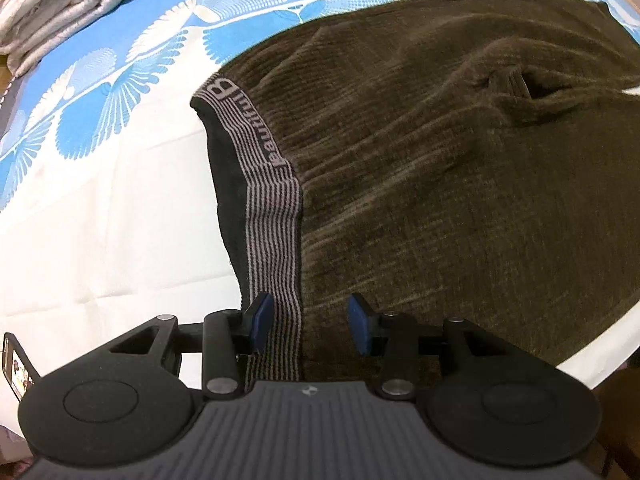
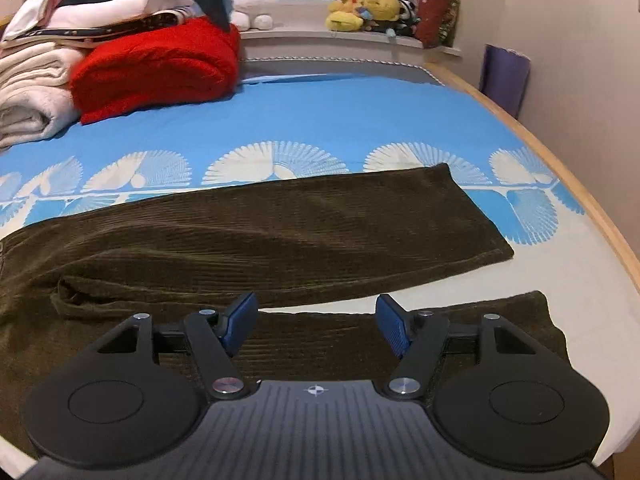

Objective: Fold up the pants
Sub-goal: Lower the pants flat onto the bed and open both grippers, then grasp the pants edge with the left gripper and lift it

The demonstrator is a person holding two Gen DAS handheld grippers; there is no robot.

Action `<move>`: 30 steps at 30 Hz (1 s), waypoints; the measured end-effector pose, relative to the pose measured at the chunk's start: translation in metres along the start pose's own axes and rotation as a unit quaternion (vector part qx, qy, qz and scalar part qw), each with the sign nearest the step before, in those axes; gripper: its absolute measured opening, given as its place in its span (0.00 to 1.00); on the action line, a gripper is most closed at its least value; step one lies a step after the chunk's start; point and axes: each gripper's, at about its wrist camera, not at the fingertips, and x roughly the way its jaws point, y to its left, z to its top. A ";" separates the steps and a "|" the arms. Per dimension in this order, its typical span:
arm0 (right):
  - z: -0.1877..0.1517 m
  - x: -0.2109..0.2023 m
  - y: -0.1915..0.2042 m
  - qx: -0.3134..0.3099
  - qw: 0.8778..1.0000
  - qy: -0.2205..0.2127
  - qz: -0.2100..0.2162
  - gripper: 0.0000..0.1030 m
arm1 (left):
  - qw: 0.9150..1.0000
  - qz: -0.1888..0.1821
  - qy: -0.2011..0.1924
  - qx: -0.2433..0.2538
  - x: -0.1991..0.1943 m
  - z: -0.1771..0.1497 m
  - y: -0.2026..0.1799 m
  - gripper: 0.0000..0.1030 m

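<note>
Dark olive corduroy pants (image 1: 440, 168) lie spread flat on the bed. Their striped grey waistband (image 1: 272, 208), lettered "Beautiful", runs down the left side. My left gripper (image 1: 310, 324) is open, its blue pads either side of the waistband's near end, just above it. In the right wrist view the two legs (image 2: 280, 236) lie apart, the far one stretched to the right, the near one under my right gripper (image 2: 316, 322). That gripper is open and empty, over the near leg (image 2: 320, 344).
The bed sheet (image 2: 340, 120) is blue with white fan prints. Folded white blankets (image 1: 52, 4) and a red blanket (image 2: 160, 68) are stacked at the far left. Plush toys (image 2: 360, 8) sit on the windowsill. The wooden bed edge (image 2: 592, 208) and wall are at right.
</note>
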 end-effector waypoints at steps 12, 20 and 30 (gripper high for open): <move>0.008 0.001 0.021 0.018 0.999 -0.031 0.010 0.29 | 0.993 0.031 -0.104 -0.045 -0.029 0.032 -0.004 0.12; 0.023 0.003 0.042 0.000 0.999 -0.042 0.030 0.29 | 0.980 0.011 -0.161 -0.114 -0.056 0.070 -0.016 0.13; 0.045 0.005 0.058 0.048 0.994 -0.084 0.041 0.43 | 0.963 -0.004 -0.225 -0.151 -0.074 0.112 -0.059 0.57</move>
